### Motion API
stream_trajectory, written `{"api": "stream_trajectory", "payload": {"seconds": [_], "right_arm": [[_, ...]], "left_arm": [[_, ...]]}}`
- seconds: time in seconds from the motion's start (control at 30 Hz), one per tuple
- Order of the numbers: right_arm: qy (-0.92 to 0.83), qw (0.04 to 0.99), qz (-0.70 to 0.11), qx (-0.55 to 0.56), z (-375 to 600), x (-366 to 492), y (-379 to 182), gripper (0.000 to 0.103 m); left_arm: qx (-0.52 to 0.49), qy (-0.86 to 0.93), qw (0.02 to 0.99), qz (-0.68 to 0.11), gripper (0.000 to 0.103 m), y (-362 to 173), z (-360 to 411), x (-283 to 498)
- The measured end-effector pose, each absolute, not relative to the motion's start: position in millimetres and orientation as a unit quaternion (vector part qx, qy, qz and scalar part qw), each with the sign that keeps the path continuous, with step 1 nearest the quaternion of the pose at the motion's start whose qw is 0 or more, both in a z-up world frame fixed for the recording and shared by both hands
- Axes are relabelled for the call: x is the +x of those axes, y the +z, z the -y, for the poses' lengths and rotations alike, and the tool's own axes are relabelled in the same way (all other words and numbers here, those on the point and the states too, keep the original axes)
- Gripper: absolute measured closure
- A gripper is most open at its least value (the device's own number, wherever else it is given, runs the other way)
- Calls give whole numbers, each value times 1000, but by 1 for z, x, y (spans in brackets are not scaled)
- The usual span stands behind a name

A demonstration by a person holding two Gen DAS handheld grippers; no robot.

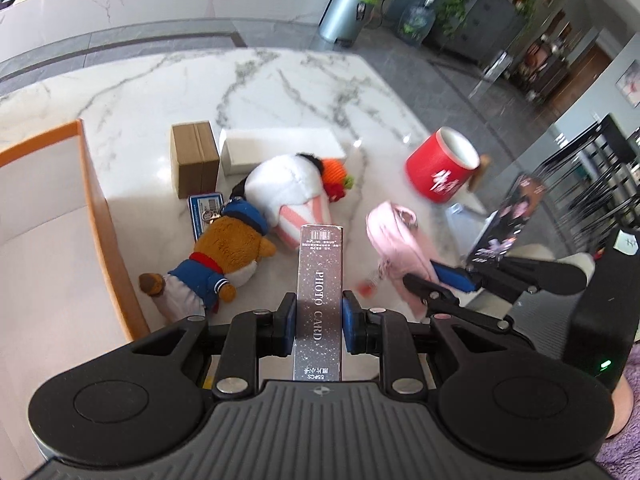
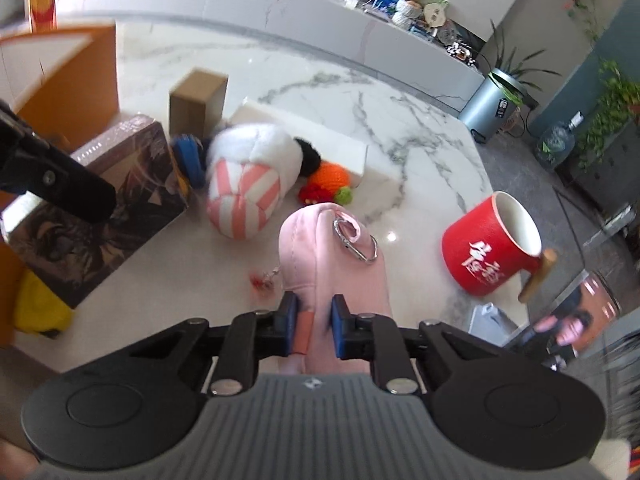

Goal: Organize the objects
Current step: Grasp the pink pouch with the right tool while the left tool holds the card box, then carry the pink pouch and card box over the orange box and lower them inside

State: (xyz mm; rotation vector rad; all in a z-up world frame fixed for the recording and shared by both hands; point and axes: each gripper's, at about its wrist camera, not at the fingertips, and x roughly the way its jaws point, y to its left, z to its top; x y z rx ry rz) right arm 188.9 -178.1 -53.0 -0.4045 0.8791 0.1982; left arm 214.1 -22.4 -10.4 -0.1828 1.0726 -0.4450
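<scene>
Left tongs point(image 1: 319, 322) clamped across the narrow sides of a glittery silver "PHOTO CARD" box point(image 1: 320, 280), blue pads point(image 1: 349, 320) pressed flat on both flanks, box raised above the white marble tabletop point(image 1: 160, 92) and pointing forward. Right tongs point(image 2: 315, 326) pinched shut on a soft pink fabric pouch with a metal carabiner clip point(image 2: 340, 256), cloth bunched between the pads; whether the far end touches the marble: cannot tell.

Just beyond the box: a brown plush bear in a blue sailor outfit point(image 1: 216, 264) lying face down, a blue-edged card point(image 1: 202, 210) peeking out beside it, and a white plush with pink-striped base and orange knitted tuft point(image 1: 292, 192) on its side. Farther back, a small brown cardboard box point(image 1: 194, 160) upright beside a long white carton point(image 1: 280, 148). Toward the tabletop's left edge, an orange-rimmed open storage box point(image 1: 94, 200), probably the destination. Near the right edge, a red ceramic mug with white lettering and a wooden handle point(image 2: 492, 244) tipped on its side.

Card box: likely stiff and light, slick finish, so a square mid-length grip as now held. Pouch: limp, light, prone to sagging; best taken at the thick middle. Mug: probably heavy and breakable, best gripped over the rim wall.
</scene>
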Motion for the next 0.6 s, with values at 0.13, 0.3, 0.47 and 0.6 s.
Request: {"api": "stream_trajectory", "payload": {"seconds": [0.13, 0.3, 0.47, 0.6], "right_arm": [[121, 895, -414, -115, 185, 166, -18, 84], [168, 907, -383, -39, 175, 140, 23, 84], [242, 904, -350, 28, 142, 121, 57, 84], [310, 881, -347, 85, 108, 116, 70, 84]], "left_arm": [[-110, -211, 843, -483, 76, 14, -1, 194], [-131, -196, 862, -449, 76, 43, -40, 168], [-142, -156, 879, -429, 76, 59, -88, 144], [-156, -108, 885, -426, 76, 58, -128, 131]]}}
